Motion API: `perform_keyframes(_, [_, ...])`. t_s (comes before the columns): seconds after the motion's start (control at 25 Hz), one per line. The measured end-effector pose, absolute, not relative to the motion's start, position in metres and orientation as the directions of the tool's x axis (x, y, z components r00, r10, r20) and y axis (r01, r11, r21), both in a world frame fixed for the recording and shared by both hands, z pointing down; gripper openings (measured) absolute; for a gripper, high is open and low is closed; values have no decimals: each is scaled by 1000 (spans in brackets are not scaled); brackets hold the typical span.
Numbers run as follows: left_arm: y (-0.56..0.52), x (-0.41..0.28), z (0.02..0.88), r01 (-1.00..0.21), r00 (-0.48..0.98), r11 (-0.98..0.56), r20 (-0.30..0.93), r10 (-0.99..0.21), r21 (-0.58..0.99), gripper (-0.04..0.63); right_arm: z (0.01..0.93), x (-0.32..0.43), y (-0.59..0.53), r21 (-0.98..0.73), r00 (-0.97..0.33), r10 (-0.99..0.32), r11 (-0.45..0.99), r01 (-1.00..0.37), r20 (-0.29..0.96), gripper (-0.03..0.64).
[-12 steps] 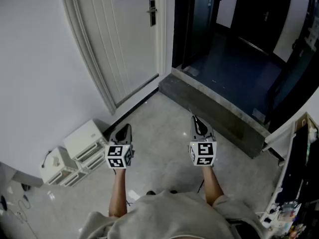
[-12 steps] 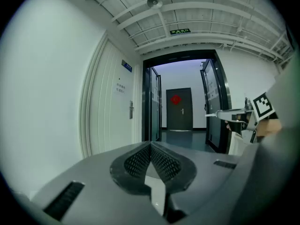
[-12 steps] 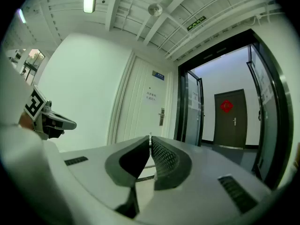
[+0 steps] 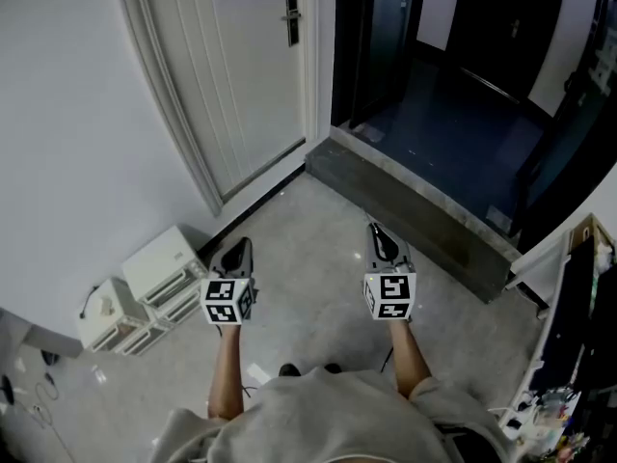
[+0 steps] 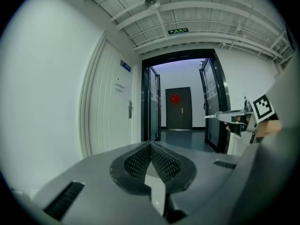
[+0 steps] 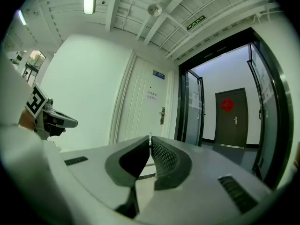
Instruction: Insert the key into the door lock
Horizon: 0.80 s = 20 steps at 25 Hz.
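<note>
The right gripper [image 6: 150, 145] has its jaws pinched shut on a thin bit of metal at the tips, most likely the key [image 6: 150, 137]. The left gripper [image 5: 151, 146] has its jaws together, with nothing in them. The door lock [image 4: 292, 19] is well ahead. To do this well, walk close, hold the key level and line it up with the keyhole. The white boxes [image 4: 159, 276] by the wall are shut, so I cannot see inside.

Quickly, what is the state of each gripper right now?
Left gripper: closed, nothing between its jaws.
Right gripper: closed on a thin silver metal key.
</note>
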<state>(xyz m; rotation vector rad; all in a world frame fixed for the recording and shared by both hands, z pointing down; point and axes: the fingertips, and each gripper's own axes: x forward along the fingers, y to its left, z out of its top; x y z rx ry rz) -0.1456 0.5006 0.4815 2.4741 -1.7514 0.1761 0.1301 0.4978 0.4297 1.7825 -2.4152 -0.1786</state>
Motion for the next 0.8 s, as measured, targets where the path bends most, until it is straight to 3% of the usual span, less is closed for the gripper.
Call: perform_keyframes(0.8, [509,-69,491,-946,316,-323,185,-930,-7,17,443,191,492,155,-355,-934,358,-921,50,29])
